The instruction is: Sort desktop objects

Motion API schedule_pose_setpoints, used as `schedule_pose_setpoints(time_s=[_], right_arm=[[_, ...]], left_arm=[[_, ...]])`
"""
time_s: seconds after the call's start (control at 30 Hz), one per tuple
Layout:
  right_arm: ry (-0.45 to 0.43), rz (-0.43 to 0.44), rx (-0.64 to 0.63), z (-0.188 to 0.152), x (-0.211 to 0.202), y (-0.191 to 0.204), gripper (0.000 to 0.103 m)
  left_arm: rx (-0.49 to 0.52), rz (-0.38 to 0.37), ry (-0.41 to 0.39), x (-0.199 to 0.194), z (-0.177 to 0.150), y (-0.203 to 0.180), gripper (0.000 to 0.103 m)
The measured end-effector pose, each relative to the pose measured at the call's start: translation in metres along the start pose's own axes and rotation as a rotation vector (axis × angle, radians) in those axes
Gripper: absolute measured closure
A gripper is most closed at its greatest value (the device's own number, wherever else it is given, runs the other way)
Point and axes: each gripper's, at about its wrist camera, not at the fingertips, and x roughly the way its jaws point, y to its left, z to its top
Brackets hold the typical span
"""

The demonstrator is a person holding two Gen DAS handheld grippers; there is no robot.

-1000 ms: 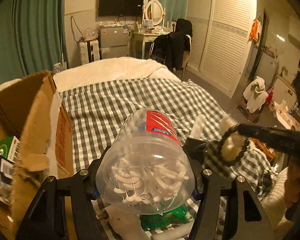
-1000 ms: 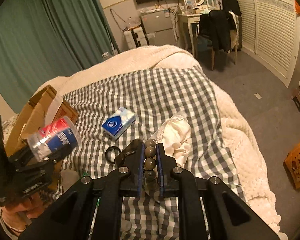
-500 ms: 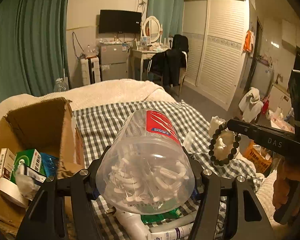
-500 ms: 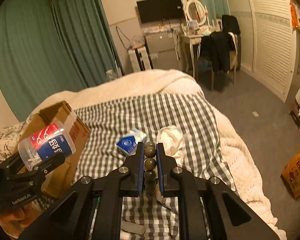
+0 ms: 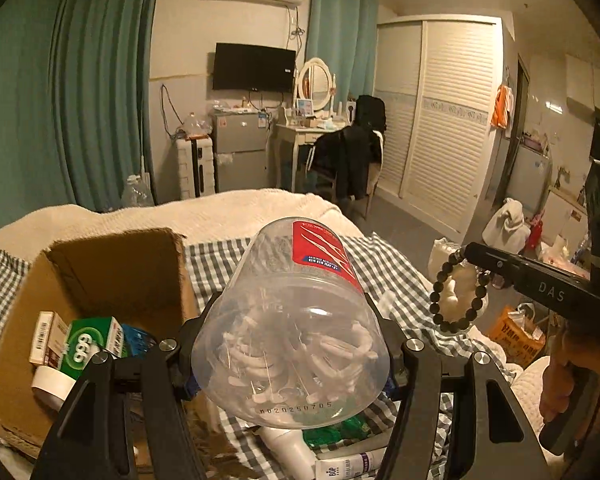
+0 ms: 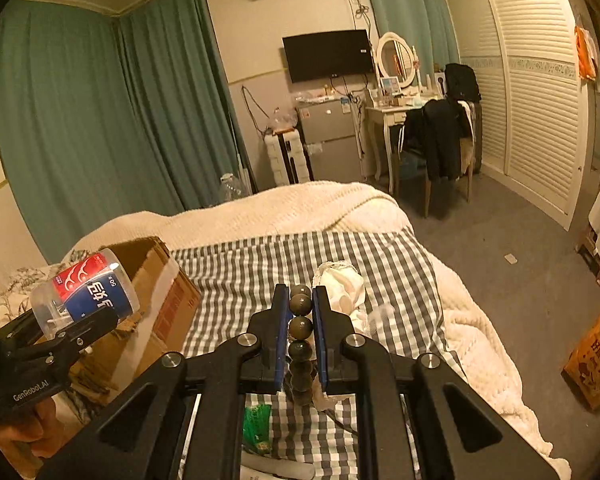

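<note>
Lower left of the left wrist view: cardboard box [image 5: 112, 276], open top, w/ small packets inside, incl. a green-white carton [image 5: 90, 346]. Probably the drop spot for sorted bits.

Centre of that view: left gripper [image 5: 290, 344] is clamped on a clear plastic jar [image 5: 296, 320], tilted, base toward the camera, red label on top, white floss picks loose inside. Jar sits above the checked bedspread [image 5: 220, 264], just right of the box. Looks light; thin wall prob. flexes, smooth and round so could slip or roll in the pads. Best hold is across the wide body near the base, as now; easy squeeze only.

Below the jar, bottom centre: white tubes [image 5: 292, 446] and a green packet lying on the spread, part hidden.

Right of frame: right gripper [image 6: 300, 316] is closed on a dark bead bracelet [image 5: 458, 292], which hangs as a loop from the tips, mid-air off the bed edge. Beads hard and slick, string limp, so it swings; pinch one bead square between the pads. In the right wrist view, a white cloth [image 6: 342, 284] lies beyond the tips on the spread.
</note>
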Motion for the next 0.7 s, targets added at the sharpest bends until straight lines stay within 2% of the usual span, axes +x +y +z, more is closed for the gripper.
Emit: schedule_pose_setpoints(time_s=[0.3, 0.7], right_arm=[[-0.103, 0.028, 0.013, 0.012, -0.024, 0.014, 0.092], [-0.175, 0.077, -0.009, 0.028, -0.034, 0.050, 0.092]], left_arm=[[-0.009, 0.040, -0.058, -0.028, 0.009, 0.010, 0.038], [0.008, 0.116, -0.111, -0.060, 0.015, 0.025, 0.038]])
